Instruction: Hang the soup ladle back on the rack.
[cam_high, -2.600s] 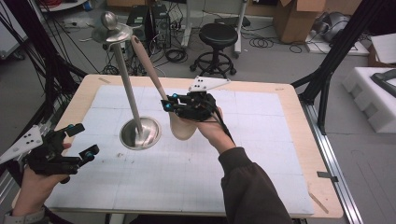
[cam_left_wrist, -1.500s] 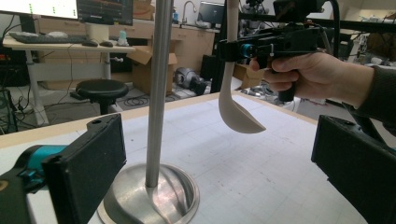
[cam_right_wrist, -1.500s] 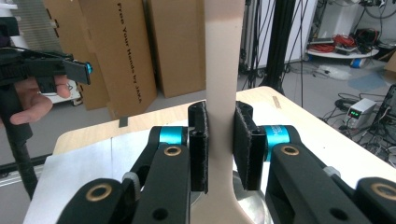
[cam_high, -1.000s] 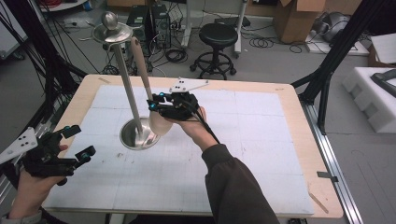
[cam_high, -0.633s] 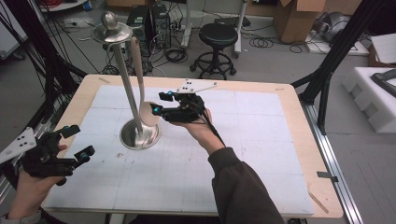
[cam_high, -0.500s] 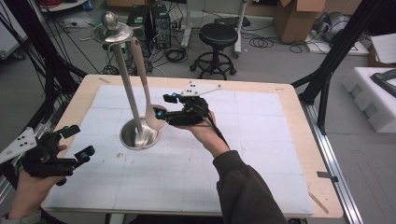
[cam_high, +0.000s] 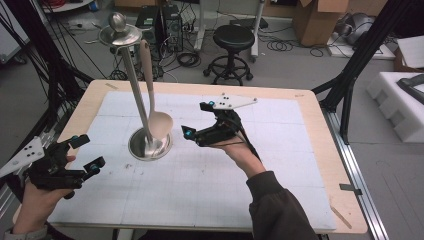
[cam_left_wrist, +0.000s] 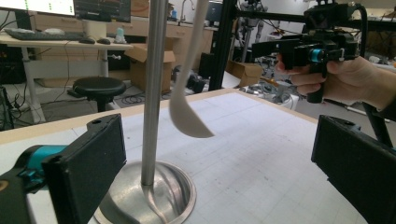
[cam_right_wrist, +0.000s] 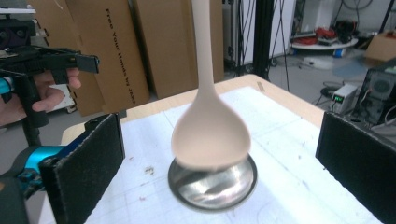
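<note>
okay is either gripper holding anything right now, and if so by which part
Nothing is held. The left gripper and right gripper are both open, and the spoon hangs from the metal stand.

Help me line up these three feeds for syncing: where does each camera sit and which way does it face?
High view: above the person's side, facing forward and down on the table; both forearms enter from below.
Left gripper view: rides the left gripper, facing the stand; its open jaws frame it.
Right gripper view: rides the right gripper, facing the spoon.
All share the hanging spoon and stand base.
</note>
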